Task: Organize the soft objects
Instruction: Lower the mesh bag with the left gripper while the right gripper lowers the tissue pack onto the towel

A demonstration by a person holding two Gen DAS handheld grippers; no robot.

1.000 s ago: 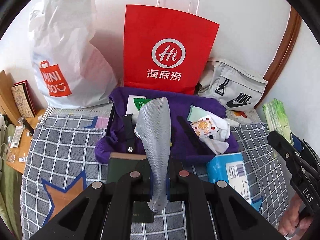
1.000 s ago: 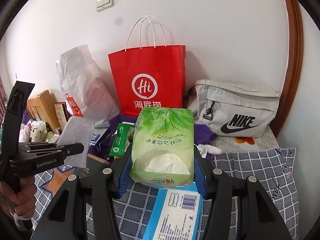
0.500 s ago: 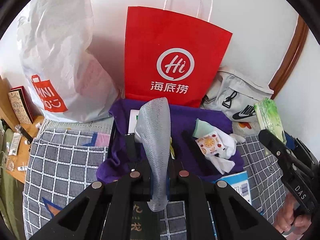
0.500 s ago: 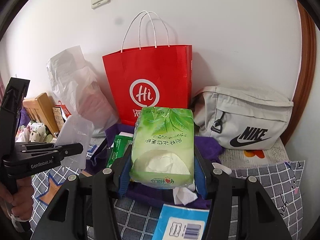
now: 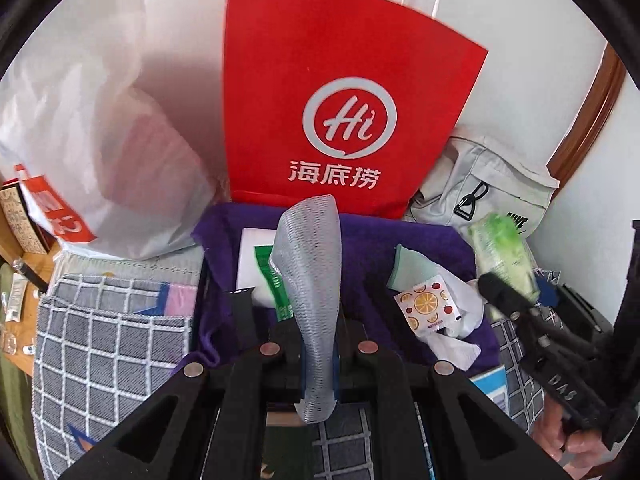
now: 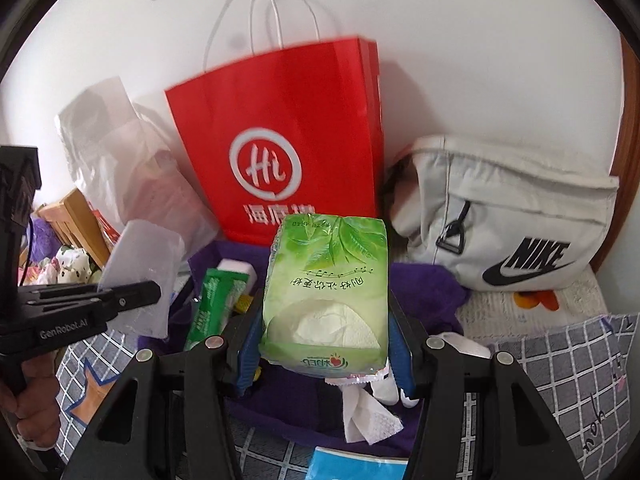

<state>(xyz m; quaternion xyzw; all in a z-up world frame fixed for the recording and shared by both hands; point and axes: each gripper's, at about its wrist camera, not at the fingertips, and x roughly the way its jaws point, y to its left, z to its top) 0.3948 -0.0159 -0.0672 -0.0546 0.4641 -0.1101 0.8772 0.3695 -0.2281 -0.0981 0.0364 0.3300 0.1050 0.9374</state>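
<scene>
Just ahead of both claws, a purple-lined bin [image 5: 360, 240] sits closer than it did a second ago, now filling the middle of each view; both hands have carried their loads forward toward it, so the drop-off looks near. The left claw [image 5: 318, 354] is pinched tight on a grey mesh cloth [image 5: 310, 280] that stands up from its tips. The right claw [image 6: 326, 338] is clamped on a green tissue pack [image 6: 328, 292], held over the bin's near side. Beyond the bin, a red paper bag [image 5: 340, 100] and a white plastic bag [image 5: 100, 128] stand against the wall, blocking further travel. Inside, a green packet [image 6: 212, 304] lies left and crumpled white tissue [image 6: 368, 416] right, leaving open purple floor between.
</scene>
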